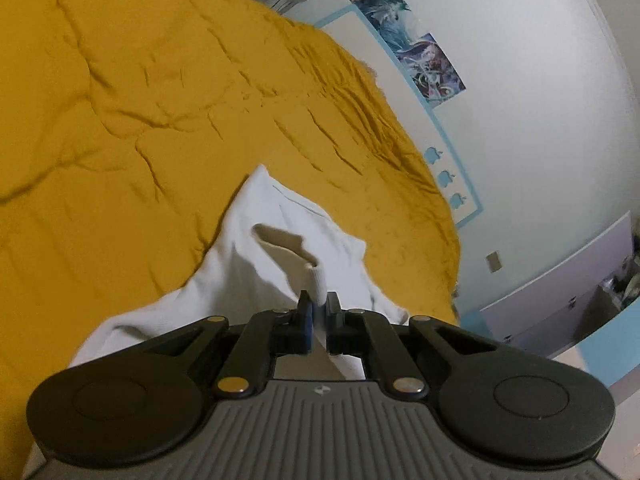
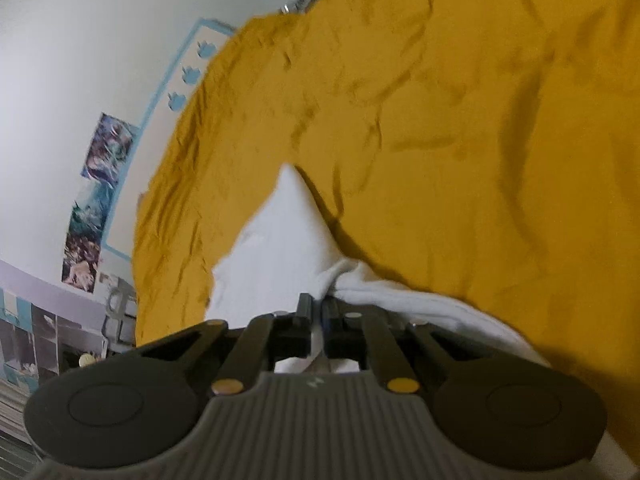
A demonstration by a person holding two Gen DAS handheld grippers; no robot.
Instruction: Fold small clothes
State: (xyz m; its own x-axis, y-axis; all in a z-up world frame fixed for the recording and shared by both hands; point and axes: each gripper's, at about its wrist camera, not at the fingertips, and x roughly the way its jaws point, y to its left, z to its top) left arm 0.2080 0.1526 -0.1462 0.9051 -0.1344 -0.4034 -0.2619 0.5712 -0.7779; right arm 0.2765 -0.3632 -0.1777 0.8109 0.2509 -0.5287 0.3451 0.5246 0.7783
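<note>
Left gripper (image 1: 319,307): clenched on a bunched white edge of the garment (image 1: 248,264), which stands up as a narrow roll between the pads.
Right gripper (image 2: 319,309): clenched on another part of the same white cloth; the fabric gathers into a tight pucker just past the fingertips.
Garment: plain white, small, soft and thin by the look of its drape; which kind of clothing it is I cannot tell. A cream inner lining or hem opening shows in the left wrist view, with a thin seam line further up.
Place: on the bed, near its edge, lying on the mustard blanket (image 1: 160,100); part of it is lifted into a peak towards each gripper, and the rest trails flat on the blanket.
Progress: early, as I judge it. Both corners or edges are gripped, but no clean fold shows; the cloth is rumpled and uneven.
Left to do: spread it taut, lay one half over the other, and smooth it flat.
Surroundings: pale wall (image 1: 520,120) with posters (image 1: 420,56) beyond the bed.
</note>
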